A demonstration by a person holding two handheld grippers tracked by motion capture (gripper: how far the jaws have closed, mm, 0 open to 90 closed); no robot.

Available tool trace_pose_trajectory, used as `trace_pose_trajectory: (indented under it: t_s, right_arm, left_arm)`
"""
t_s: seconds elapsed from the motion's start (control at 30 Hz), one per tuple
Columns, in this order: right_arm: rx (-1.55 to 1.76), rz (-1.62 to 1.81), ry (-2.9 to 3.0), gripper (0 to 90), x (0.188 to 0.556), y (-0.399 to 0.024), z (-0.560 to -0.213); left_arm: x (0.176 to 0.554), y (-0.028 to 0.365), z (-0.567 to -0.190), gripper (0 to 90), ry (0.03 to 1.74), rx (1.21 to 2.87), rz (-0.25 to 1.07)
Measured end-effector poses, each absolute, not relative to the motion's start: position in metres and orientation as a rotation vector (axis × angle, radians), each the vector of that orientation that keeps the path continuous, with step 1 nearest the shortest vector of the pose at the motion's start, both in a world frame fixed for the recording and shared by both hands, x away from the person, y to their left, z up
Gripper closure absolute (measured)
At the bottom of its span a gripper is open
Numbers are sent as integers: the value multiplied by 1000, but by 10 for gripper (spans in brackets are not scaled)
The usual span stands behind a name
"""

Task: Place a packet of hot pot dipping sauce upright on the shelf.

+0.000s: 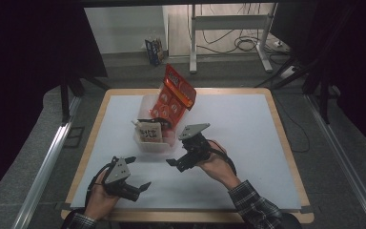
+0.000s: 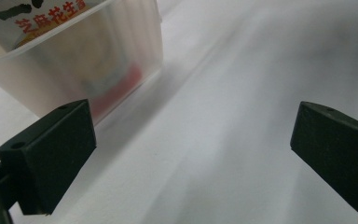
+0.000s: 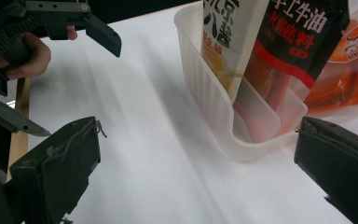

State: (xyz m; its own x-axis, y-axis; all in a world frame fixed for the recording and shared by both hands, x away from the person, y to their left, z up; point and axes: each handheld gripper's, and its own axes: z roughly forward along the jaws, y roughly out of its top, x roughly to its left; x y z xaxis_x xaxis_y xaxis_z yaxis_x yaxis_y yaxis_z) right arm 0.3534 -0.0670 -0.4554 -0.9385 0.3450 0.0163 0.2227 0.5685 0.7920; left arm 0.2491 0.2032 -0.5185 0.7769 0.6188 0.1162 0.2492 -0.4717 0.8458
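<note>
Presently catalogued, by item:

Bin: translucent plastic bin (image 1: 148,141), set mid-table on the white table sheet (image 1: 248,143), long side running near to far; likely parked centrally so both hands reach it alike.

Contents, near end: pale packet with black characters (image 1: 149,131), stood upright against the near wall (image 3: 200,88); print readable from above, probably the reason for standing rather than lying.

Contents, middle: dark packet with red band (image 3: 291,42), upright just behind the pale one, the two touching and propped by the bin walls.

Contents, far end: large orange-red bag (image 1: 175,95), too tall for the bin, leaning out over the far rim and tilted right; judged top-heavy, liable to tip if the bin gets nudged.

Left gripper (image 1: 138,177): held low over the near-left of the sheet, jaws spread wide, nothing between them; near corner of the bin seen just beyond the left jaw, not touching. Judged a waiting pose.

Right gripper (image 1: 175,164): just right of the bin's near end, aimed leftward across the sheet, jaws wide apart and empty; bin wall lying between the jaw lines farther off. Judged lined up for steadying or reaching into the bin.

Table edge: wooden border (image 1: 286,143) bare around the sheet.
</note>
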Motion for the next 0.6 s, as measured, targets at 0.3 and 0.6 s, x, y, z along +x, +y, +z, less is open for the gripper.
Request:
trace_pose_trajectory:
  t_s: [0.3,0.6]
  right_arm:
    - [537,1312,2673,0,355,-76,-457]
    - [548,1298,2678,0,351,-85,-454]
  left_arm:
    - [248,201,-519,0,624,2080,519]
    - [248,201,-520,0,619,2077,525]
